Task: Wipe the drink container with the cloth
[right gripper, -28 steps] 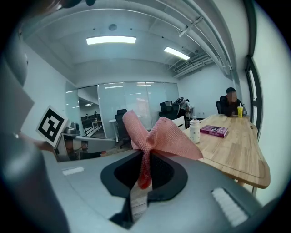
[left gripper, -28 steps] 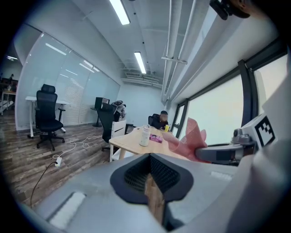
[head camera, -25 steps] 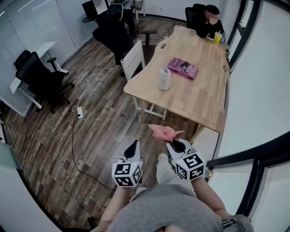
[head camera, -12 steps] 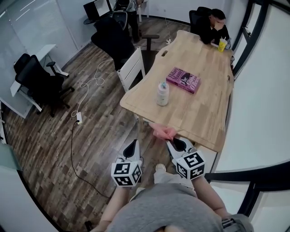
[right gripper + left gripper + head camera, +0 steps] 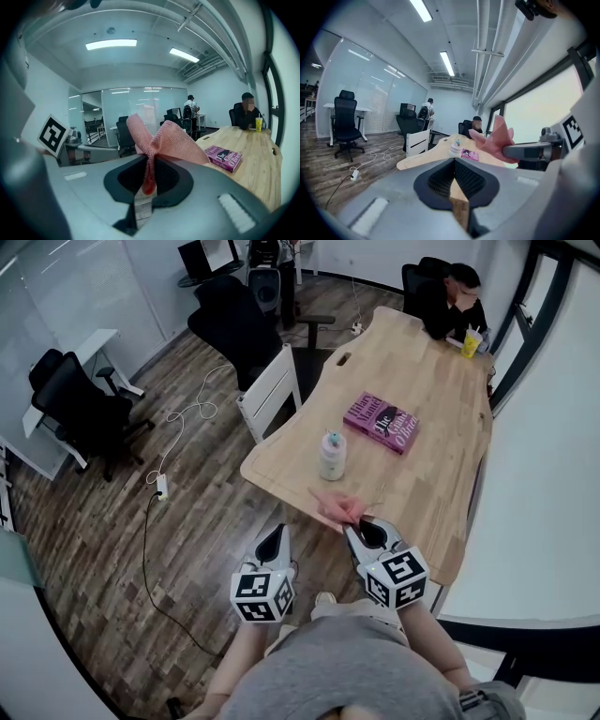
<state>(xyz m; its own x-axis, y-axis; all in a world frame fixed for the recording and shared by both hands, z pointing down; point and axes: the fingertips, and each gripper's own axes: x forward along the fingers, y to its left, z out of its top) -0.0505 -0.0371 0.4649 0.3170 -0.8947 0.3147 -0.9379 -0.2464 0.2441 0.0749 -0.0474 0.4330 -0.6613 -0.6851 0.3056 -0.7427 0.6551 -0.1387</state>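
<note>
A pale drink container [image 5: 332, 456] with a light lid stands upright near the near end of the long wooden table [image 5: 441, 446]; it shows small in the left gripper view [image 5: 455, 146]. My right gripper [image 5: 357, 532] is shut on a pink cloth [image 5: 337, 507], which bunches up over the table's near edge, short of the container. The cloth [image 5: 157, 140] fills the middle of the right gripper view. My left gripper [image 5: 277, 542] is shut with nothing in it, off the table's near corner over the floor.
A pink book [image 5: 381, 422] lies just beyond the container. A seated person [image 5: 450, 298] is at the far end beside a yellow cup [image 5: 471, 342]. A white chair [image 5: 270, 390] stands at the table's left side, with black office chairs [image 5: 84, 409] and a cable [image 5: 178, 418] on the wood floor.
I have walked closer to the table: it and the container now sit nearer and lower in the head view. The cloth in the right gripper now reaches over the table's near edge.
</note>
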